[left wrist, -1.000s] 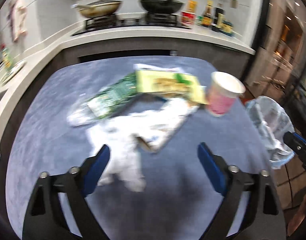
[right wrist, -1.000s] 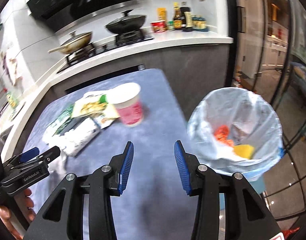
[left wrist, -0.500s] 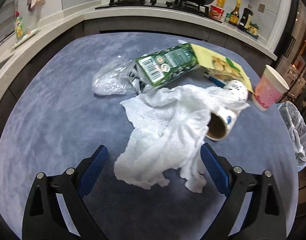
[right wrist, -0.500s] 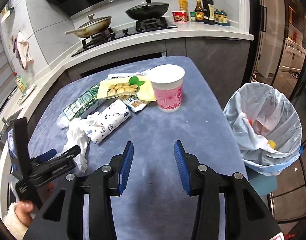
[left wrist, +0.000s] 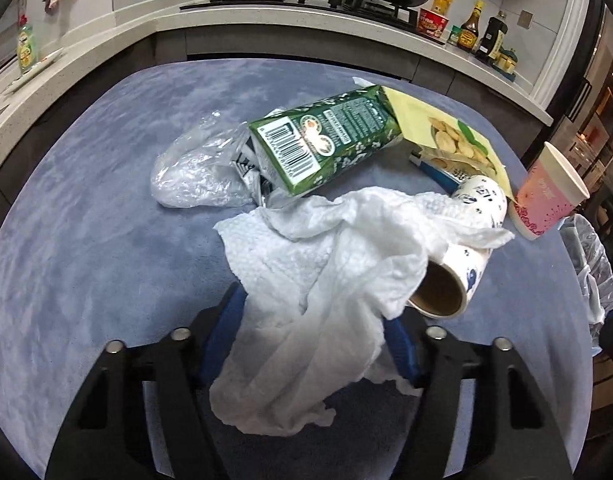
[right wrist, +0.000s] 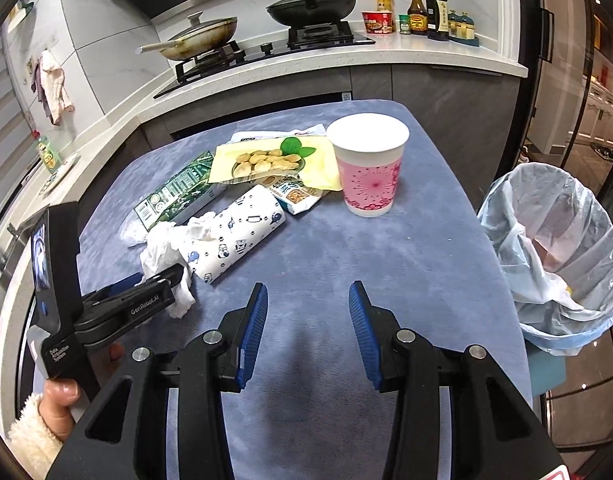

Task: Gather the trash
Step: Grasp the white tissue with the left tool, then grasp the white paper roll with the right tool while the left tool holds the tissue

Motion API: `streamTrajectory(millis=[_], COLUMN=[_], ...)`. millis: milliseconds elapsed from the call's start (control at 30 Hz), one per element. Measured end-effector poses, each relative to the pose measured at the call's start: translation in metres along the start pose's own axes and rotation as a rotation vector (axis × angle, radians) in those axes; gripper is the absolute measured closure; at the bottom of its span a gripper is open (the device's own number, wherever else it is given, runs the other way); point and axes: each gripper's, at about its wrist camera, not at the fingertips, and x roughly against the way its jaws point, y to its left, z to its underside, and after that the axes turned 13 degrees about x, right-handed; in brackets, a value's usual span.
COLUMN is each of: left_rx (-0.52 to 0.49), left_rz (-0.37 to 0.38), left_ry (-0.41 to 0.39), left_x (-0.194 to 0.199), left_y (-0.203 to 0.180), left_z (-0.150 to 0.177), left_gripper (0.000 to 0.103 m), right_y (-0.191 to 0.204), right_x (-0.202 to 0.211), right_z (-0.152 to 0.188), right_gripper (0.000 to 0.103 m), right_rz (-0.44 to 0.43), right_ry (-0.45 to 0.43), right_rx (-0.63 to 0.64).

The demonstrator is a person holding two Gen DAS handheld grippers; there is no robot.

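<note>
The left claw (left wrist: 314, 332) is low over the blue desk (left wrist: 86, 240) with its jaws closing around a crumpled white paper towel (left wrist: 326, 280); the towel bunches between the blue pads, which already touch its sides. The towel lies at the near middle of the desk and drapes over the near end of a patterned paper roll (left wrist: 462, 256) lying on its side, its brown core facing the camera. Just beyond are a green carton (left wrist: 326, 140) on its side, a clear plastic bag (left wrist: 194, 172) to its left and a yellow snack packet (left wrist: 446, 132) to its right. A pink paper cup (left wrist: 546, 200) stands upright at the far right of the pile.

The right claw (right wrist: 308, 332) hangs released over bare desk, nothing between its jaws. From its view, a lined trash bin (right wrist: 554, 256) stands off the desk's right edge, and a hand (right wrist: 62, 396) in a fleecy cuff grips the left tool.
</note>
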Motion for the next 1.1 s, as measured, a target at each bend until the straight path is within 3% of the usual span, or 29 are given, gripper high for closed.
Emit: streamTrajectory(millis=[67,167,233,700,1000,1100], left_rx=[-0.008,-0.006,-0.008,0.077,0.075,0.079], left_rz=[0.015,0.044,0.047,0.057,0.065,0.072], left_ry=[0.01,0.025,0.021,-0.034,-0.053,-0.061], left_x=[0.002,0.007,0.012,0.067,0.081,0.082], left_y=[-0.001,-0.001,0.0,0.039,0.041,0.042], left_z=[0.0,0.0,-0.001,-0.017,-0.028,-0.034], left_gripper=[0.066,0.082,0.085,0.087,0.087,0.087], right_y=[0.002,0.005,0.008,0.033,0.043,0.043], right_x=[-0.002,-0.006,-0.007,-0.018,-0.049,-0.063], right_z=[0.0,-0.001,-0.001,-0.014,-0.033,-0.039], right_gripper=[0.061,0.061,0.061,0.061,0.061,0.052], right_rz=[-0.006,-0.014,-0.018,-0.063,-0.114,-0.116], right_ry=[0.003,0.008,0.008,0.002,0.022,0.032], right_rx=[0.0,0.004,0.009,0.023,-0.052,-0.087])
